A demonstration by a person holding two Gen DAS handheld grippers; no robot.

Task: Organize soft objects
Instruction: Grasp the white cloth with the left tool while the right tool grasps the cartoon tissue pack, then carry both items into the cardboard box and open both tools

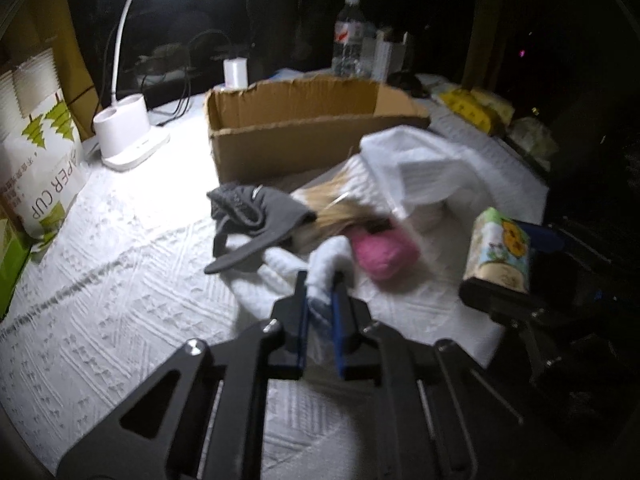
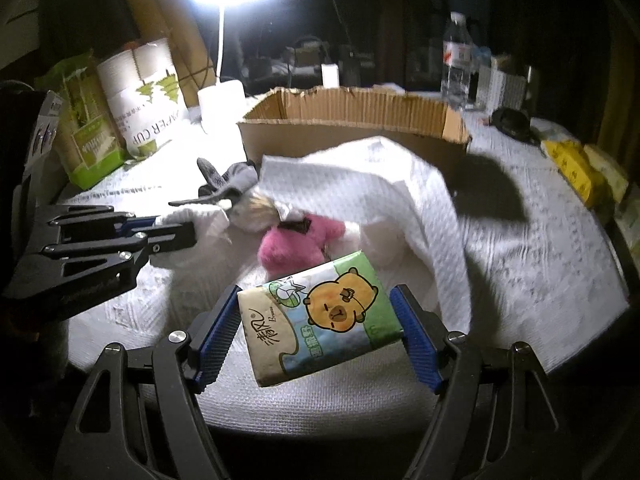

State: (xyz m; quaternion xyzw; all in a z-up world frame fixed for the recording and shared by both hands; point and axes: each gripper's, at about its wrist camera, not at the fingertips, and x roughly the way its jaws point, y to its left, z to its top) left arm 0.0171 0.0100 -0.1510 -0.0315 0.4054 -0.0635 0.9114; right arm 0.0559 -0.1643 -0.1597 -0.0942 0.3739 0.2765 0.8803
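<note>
Both claws face the cardboard box (image 2: 352, 120), which stands behind the heap on the worktop (image 1: 100, 280), open top upward. The right claw (image 2: 316, 332) is clamped across the width of the tissue pack (image 2: 320, 320), its long axis running toward the box. The left claw (image 1: 320, 300) is pinched together on a white towel (image 1: 332, 256), in front of the box. The right wrist view shows the pack's face; the left shows only its end.

One cardboard box (image 2: 352, 128), one water bottle (image 2: 456, 60), one desk lamp (image 1: 128, 136), one pink plush toy (image 2: 296, 244), one tissue pack (image 2: 320, 320), one grey cap (image 1: 256, 224), two grippers.
</note>
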